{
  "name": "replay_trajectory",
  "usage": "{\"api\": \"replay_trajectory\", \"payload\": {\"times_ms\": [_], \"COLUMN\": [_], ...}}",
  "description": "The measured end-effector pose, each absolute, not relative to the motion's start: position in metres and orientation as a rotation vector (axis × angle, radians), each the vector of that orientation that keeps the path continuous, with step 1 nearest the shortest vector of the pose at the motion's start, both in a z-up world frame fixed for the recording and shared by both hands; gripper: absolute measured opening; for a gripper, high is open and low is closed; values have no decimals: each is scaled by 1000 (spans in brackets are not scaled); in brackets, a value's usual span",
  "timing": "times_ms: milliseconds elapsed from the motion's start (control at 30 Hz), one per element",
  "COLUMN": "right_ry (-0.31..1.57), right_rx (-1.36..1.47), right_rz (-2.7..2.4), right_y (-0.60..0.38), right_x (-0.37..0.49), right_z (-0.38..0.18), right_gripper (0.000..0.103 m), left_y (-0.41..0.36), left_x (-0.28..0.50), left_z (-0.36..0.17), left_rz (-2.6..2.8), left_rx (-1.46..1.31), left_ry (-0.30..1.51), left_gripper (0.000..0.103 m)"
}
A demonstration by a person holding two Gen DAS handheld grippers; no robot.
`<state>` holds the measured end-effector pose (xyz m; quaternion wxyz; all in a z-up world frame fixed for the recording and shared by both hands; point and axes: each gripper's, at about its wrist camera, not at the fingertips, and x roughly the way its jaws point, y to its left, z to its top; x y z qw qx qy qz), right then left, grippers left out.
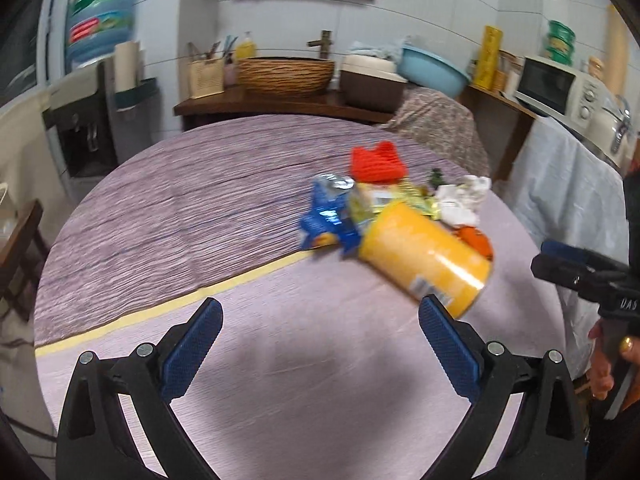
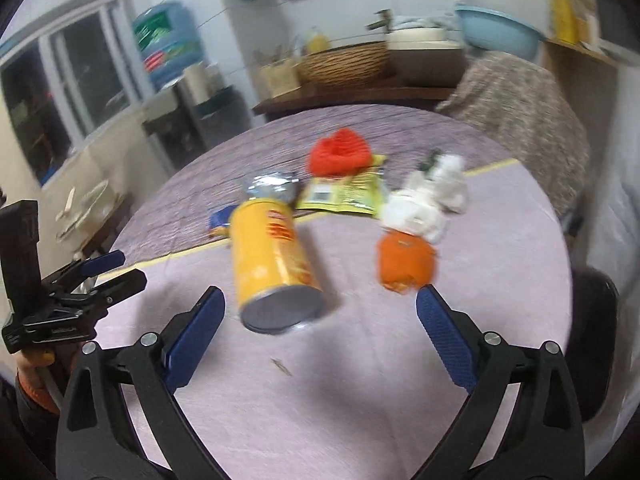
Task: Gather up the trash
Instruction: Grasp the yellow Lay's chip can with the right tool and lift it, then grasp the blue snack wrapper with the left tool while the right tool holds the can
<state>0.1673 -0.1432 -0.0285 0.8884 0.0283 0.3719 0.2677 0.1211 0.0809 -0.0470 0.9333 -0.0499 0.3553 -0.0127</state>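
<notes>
Left hand-held gripper (image 1: 320, 326) spread wide over the counter (image 1: 200, 220), right hand-held gripper (image 2: 320, 314) likewise spread, yellow chip can (image 2: 276, 268) lying centre frame, wrappers (image 2: 344, 196), crumpled tissue (image 2: 428, 200), orange scrap (image 2: 406, 262) clustered beyond it.

Glossy yellow cardboard-look tube can (image 2: 272, 256) with dull grey metal base, crinkled shiny foil wrappers (image 1: 332, 216), crumpled matt white paper (image 2: 424, 204), fuzzy red knit cloth (image 2: 340, 152).
</notes>
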Motion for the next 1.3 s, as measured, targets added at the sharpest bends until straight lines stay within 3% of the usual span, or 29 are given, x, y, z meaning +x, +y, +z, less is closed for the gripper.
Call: {"api": "replay_trajectory", "payload": {"times_ms": [367, 633, 767, 967, 1300], "right_ry": [989, 1035, 1049, 1028, 945], "right_rx": [-304, -501, -527, -525, -274], "right_rz": [616, 579, 592, 609, 610], "right_y": [-40, -15, -13, -19, -77], "right_x": [219, 230, 228, 220, 202], "right_z": [-45, -68, -72, -71, -46], "right_gripper": [96, 95, 67, 67, 67], "left_y": [120, 129, 128, 123, 126], "left_x": [107, 106, 109, 122, 162], "left_z": [-64, -62, -64, -64, -56], "left_rz": [23, 23, 14, -17, -54], "left_rx": [-115, -127, -120, -102, -99], "left_ry": [765, 758, 768, 790, 806], "left_gripper": [96, 96, 96, 96, 96]}}
